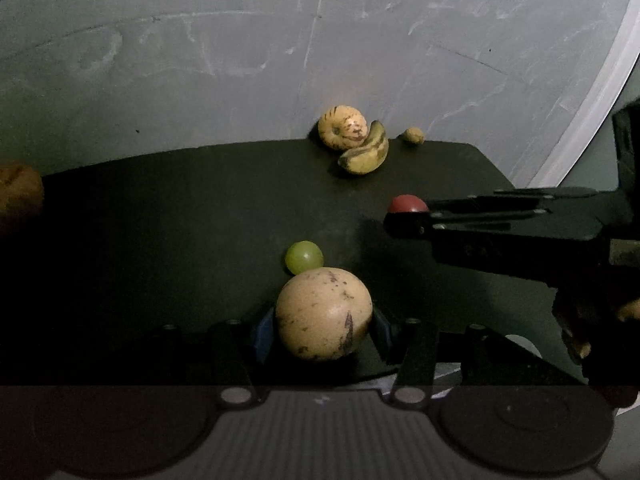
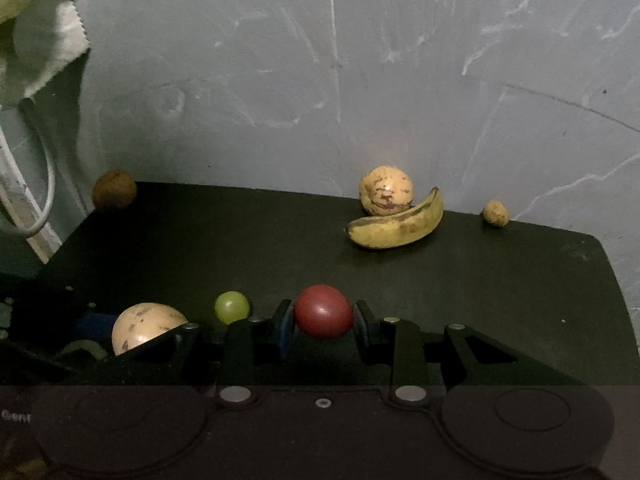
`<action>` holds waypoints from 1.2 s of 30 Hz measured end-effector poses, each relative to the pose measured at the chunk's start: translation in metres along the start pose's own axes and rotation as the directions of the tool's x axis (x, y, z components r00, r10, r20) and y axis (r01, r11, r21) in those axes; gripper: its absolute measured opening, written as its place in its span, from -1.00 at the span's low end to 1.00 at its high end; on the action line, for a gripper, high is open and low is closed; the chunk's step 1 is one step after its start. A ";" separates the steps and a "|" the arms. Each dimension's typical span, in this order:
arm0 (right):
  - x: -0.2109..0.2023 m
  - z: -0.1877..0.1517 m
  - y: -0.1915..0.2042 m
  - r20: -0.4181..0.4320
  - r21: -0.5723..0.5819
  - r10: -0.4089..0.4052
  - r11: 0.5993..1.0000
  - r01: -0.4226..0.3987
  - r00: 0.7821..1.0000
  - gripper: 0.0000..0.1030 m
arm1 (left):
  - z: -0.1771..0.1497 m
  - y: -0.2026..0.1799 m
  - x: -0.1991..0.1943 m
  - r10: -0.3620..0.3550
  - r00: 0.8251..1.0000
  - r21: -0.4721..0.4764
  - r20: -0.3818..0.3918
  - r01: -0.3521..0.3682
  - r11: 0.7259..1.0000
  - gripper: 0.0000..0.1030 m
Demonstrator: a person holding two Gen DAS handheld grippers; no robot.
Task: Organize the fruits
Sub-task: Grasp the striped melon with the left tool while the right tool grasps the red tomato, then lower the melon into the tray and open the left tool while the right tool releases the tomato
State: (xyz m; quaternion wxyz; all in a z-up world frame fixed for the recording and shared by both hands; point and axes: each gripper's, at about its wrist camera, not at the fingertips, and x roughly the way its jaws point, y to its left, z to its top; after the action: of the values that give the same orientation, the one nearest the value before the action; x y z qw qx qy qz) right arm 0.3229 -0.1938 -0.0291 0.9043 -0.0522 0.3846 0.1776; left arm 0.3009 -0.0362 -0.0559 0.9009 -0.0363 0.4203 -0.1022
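A pale round speckled fruit (image 1: 323,313) sits between the pads of my left gripper (image 1: 322,332), which is shut on it; it also shows in the right wrist view (image 2: 140,326). My right gripper (image 2: 323,322) is shut on a red round fruit (image 2: 323,311), also seen in the left wrist view (image 1: 407,204). A green grape (image 1: 304,257) (image 2: 232,306) lies on the dark table between them. At the back by the wall lie a striped round fruit (image 1: 343,125) (image 2: 386,189), a spotted banana (image 1: 366,151) (image 2: 398,224) and a small walnut-like fruit (image 1: 413,135) (image 2: 495,213).
The dark table (image 2: 480,300) stands against a grey wall (image 2: 320,80). A brown round fruit (image 2: 114,189) (image 1: 20,192) sits at the far left corner. A white cable (image 2: 40,184) and a pale bag (image 2: 44,32) hang at the left. The table's right edge curves off near the small fruit.
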 end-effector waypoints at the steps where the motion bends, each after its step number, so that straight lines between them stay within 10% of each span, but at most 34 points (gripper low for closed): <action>1: -0.006 -0.001 0.002 0.006 -0.002 0.001 1.000 -0.001 1.000 -0.36 | 0.000 -0.001 -0.003 0.003 1.000 0.000 0.005 -0.003 1.000 0.04; 15: -0.080 -0.048 0.030 0.040 -0.041 0.032 0.999 -0.030 0.999 -0.36 | -0.023 -0.014 -0.058 0.018 0.999 -0.027 0.048 -0.017 0.999 0.04; 36: -0.125 -0.142 0.036 -0.074 0.024 0.024 0.999 -0.023 0.997 -0.36 | -0.092 -0.052 -0.085 0.011 0.996 0.006 -0.087 -0.011 1.000 0.04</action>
State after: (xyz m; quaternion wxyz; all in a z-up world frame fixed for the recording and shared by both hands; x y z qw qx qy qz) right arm 0.1330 -0.2282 -0.0373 0.8879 -0.0438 0.4204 0.1818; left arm 0.1692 -0.0667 -0.0440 0.8824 -0.0270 0.4591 -0.0999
